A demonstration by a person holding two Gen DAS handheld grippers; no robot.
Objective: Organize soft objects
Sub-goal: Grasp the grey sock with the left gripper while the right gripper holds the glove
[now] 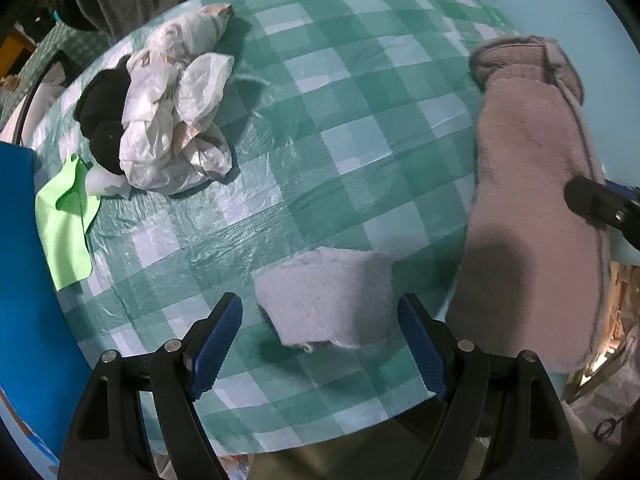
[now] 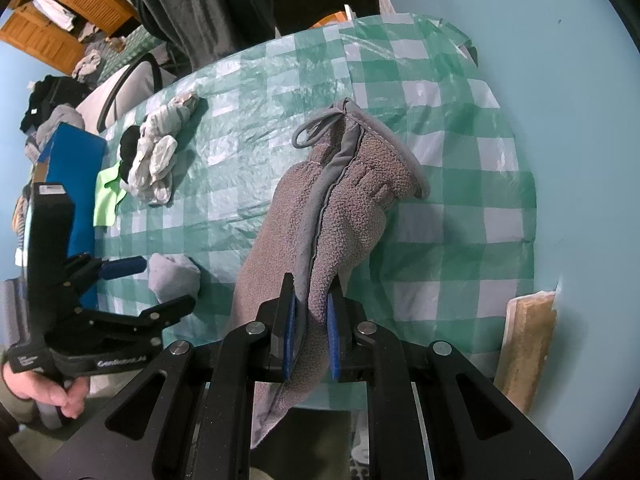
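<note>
1 table [image 1: 360,128], round, w/ green-white check plastic cover. 1 blue box [image 1: 24,280] at its left edge.

1 grey fleece glove [image 2: 320,216]: largest soft item, lying along the table's right side, cuff w/ loop pointing away from the cameras. Right gripper [image 2: 311,332] is clenched on the glove's finger end, fabric pinched between both blue pads.

1 crumpled white plastic bag [image 1: 176,120] on the far-left part of the table, touching 1 black cloth item [image 1: 102,120] beside it. 1 lime-green cloth [image 1: 64,232] lies flat just beside those, near the blue box.

1 small pale-grey fleece piece [image 1: 328,300] lies on the near part of the table, apart from the glove. Left gripper [image 1: 320,344] is released, jaws spread wide, hovering over that piece w/o touching it.

View differences: right wrist view alone shows the person's hand [image 2: 44,392] on the left gripper's handle, a wooden cabinet [image 2: 64,12] and a clothes pile in the bkgd, and the pinch on the glove. Left wrist view shows the right gripper only as one black tip at frame edge.
</note>
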